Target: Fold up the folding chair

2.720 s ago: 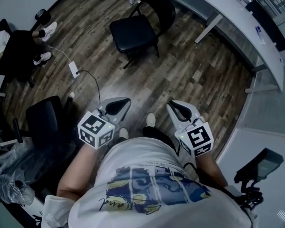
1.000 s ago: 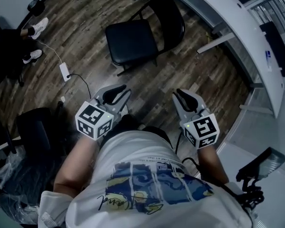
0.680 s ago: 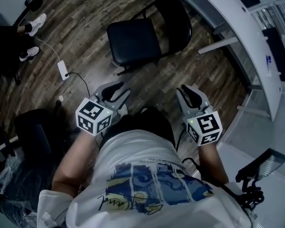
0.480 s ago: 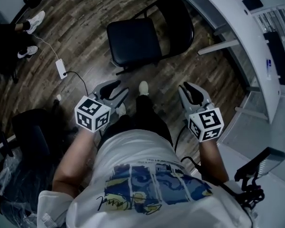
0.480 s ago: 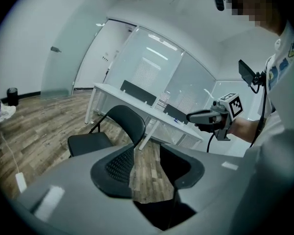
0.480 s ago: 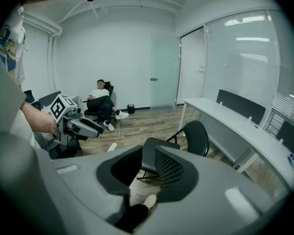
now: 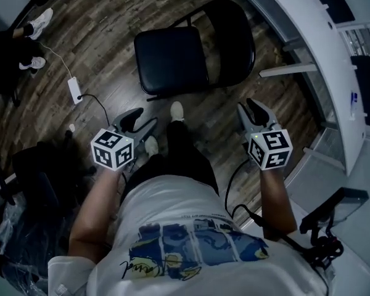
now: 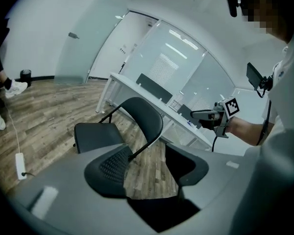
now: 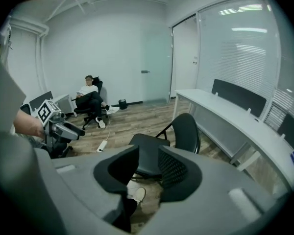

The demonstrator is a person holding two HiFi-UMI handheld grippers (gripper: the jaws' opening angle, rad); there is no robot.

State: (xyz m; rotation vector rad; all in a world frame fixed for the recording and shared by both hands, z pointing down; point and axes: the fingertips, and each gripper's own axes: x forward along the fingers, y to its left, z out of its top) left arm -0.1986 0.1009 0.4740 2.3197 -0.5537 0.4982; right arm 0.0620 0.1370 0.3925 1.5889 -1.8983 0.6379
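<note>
Ahead of the wearer's feet, on the wood floor (image 7: 253, 91), the chair (image 7: 171, 60) stands unfolded. Its black seat is flat and its rounded backrest is upright on the side nearer the curved white desk (image 7: 308, 29). It is close to the desk but does not touch it.

The left tongs (image 7: 137, 119) hang at the lower left of the chair and point toward its seat, well short of it. Their jaws are spread and have just been opening. In the left gripper view only bare floor shows in the gap, and the backrest rises just above the ribbed left pad. Nothing is pinched.

The right tongs (image 7: 256, 113) are held at the lower right, below the backrest and apart from it. They are also spread, have just been opening, and are empty. Through their gap the right gripper view shows the seat's front edge and, lower down, the wearer's shoe (image 7: 177, 111).

A marker cube (image 7: 111, 148) rides on the left tongs, and another sits on the right.

A power strip (image 7: 73, 89) with a trailing cable lies on the floor to the left of the chair. A seated person (image 9: 88, 94) is by the far wall in the right gripper view.
</note>
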